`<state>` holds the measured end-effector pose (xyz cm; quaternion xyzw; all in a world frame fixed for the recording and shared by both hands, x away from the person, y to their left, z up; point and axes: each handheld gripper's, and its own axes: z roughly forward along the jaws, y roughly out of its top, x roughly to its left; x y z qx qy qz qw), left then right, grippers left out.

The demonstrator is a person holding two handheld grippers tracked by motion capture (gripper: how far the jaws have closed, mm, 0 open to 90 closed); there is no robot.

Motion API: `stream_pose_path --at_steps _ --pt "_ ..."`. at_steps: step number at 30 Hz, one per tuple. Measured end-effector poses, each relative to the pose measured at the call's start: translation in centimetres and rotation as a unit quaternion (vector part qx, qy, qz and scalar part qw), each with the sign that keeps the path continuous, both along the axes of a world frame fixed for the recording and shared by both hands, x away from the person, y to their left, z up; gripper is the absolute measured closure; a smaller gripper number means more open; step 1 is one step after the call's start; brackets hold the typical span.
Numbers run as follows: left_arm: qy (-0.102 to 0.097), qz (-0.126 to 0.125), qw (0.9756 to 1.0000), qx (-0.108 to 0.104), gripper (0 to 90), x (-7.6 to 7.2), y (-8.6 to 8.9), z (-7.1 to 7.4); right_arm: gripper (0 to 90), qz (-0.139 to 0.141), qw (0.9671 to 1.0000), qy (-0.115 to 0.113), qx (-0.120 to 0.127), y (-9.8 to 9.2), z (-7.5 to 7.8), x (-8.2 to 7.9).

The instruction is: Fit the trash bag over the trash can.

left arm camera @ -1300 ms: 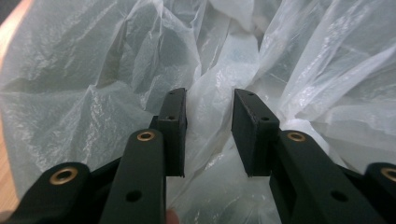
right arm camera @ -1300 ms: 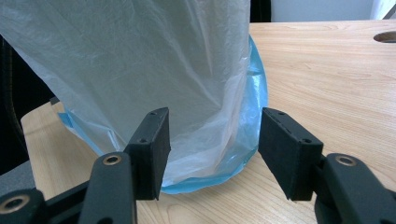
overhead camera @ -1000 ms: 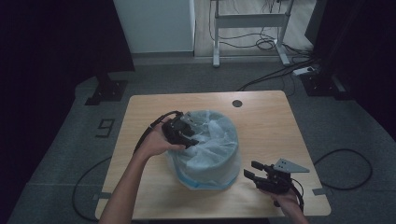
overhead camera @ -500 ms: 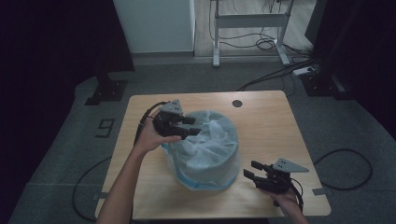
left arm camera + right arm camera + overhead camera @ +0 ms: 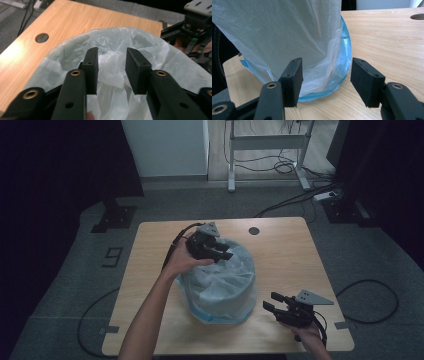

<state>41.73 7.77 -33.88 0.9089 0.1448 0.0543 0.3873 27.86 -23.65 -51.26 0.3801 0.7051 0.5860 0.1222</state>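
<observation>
A blue round bin (image 5: 220, 312) lined with a thin whitish plastic bag (image 5: 220, 280) stands in the middle of the wooden table (image 5: 285, 250). My left gripper (image 5: 226, 253) hovers open over the bin's far-left rim. Its jaws are spread above the crumpled bag (image 5: 112, 85), with nothing between them (image 5: 111, 53). My right gripper (image 5: 270, 302) rests low by the table's front right, a short way from the bin. It is open (image 5: 325, 63) and aimed at the bin's lower wall, where the blue base (image 5: 345, 62) shows under the bag (image 5: 287, 32).
A round cable hole (image 5: 254, 230) sits near the table's far edge. Black cables trail off the table's left side (image 5: 95, 315) and right side (image 5: 370, 295). A desk frame (image 5: 265, 142) stands on the floor beyond. Bare wood lies right of the bin.
My left gripper has moved from the bin's left rim toward the far side and a little right, staying over the bag. The right gripper has stayed put.
</observation>
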Motion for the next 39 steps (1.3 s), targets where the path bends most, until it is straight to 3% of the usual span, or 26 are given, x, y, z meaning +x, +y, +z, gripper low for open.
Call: stream_pose_path --at_steps 6,14,16,20,24,28,32,39 --pt "0.012 -0.010 0.9982 0.058 72.0 0.2 -2.0 -1.0 42.4 -0.003 1.0000 0.001 0.002 -0.3 0.0 -0.1" --pt "0.024 -0.027 0.9904 0.134 69.6 -0.1 -3.4 -2.4 42.4 -0.002 1.0000 0.001 0.000 -0.2 0.0 -0.1" --pt "0.023 -0.026 0.9902 0.135 67.4 -0.2 -3.4 -2.6 42.4 -0.002 1.0000 0.001 0.000 -0.2 -0.1 -0.1" --pt "0.010 -0.014 0.9925 0.121 59.5 -0.3 -2.9 -2.2 42.4 -0.003 1.0000 0.002 -0.001 -0.2 -0.1 -0.1" --pt "-0.004 -0.003 0.9972 0.074 54.8 -0.7 -1.5 -0.9 42.4 -0.004 1.0000 0.001 -0.002 -0.3 -0.1 -0.1" --pt "-0.005 -0.006 0.9992 0.038 54.9 -1.5 -0.2 0.1 42.4 -0.004 1.0000 0.000 -0.002 -0.2 -0.1 -0.2" --pt "-0.001 -0.024 0.9985 0.050 54.8 -2.3 0.1 -0.1 42.4 -0.002 1.0000 0.002 -0.004 0.0 -0.2 -0.1" --pt "0.010 -0.045 0.9924 0.114 55.5 -2.9 -0.8 -1.8 42.1 0.004 1.0000 0.003 -0.008 0.5 -0.3 -0.1"
